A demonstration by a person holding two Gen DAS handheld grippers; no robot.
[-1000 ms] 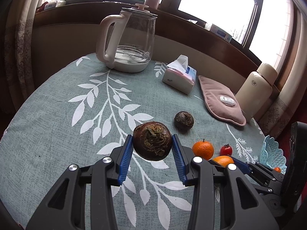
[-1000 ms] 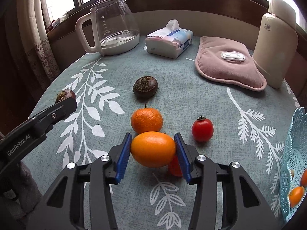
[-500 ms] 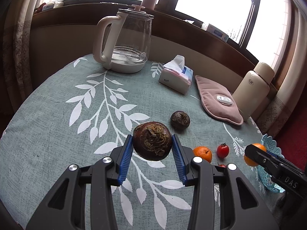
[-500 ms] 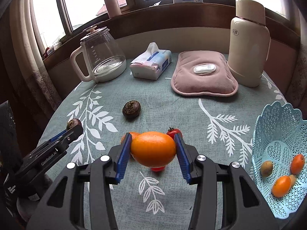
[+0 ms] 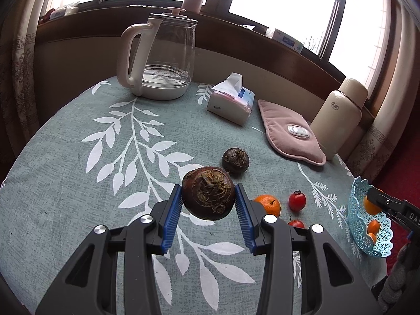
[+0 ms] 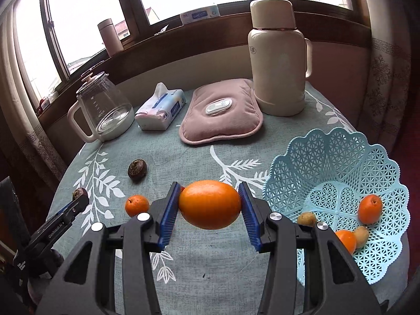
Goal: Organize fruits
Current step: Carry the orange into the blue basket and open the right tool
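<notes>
My right hand-held gripper [image 6: 209, 204] grasped the orange [image 6: 210, 204] across its middle, above the table beside the basket [image 6: 338, 157]. It seemed firm, smooth, slippery. My left hand-held gripper [image 5: 208, 200] clenched a rough brown fruit [image 5: 208, 193].

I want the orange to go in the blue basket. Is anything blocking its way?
Nothing visible does. The right gripper holds the orange in the air, just left of the blue basket, with only bare tablecloth below.
</notes>
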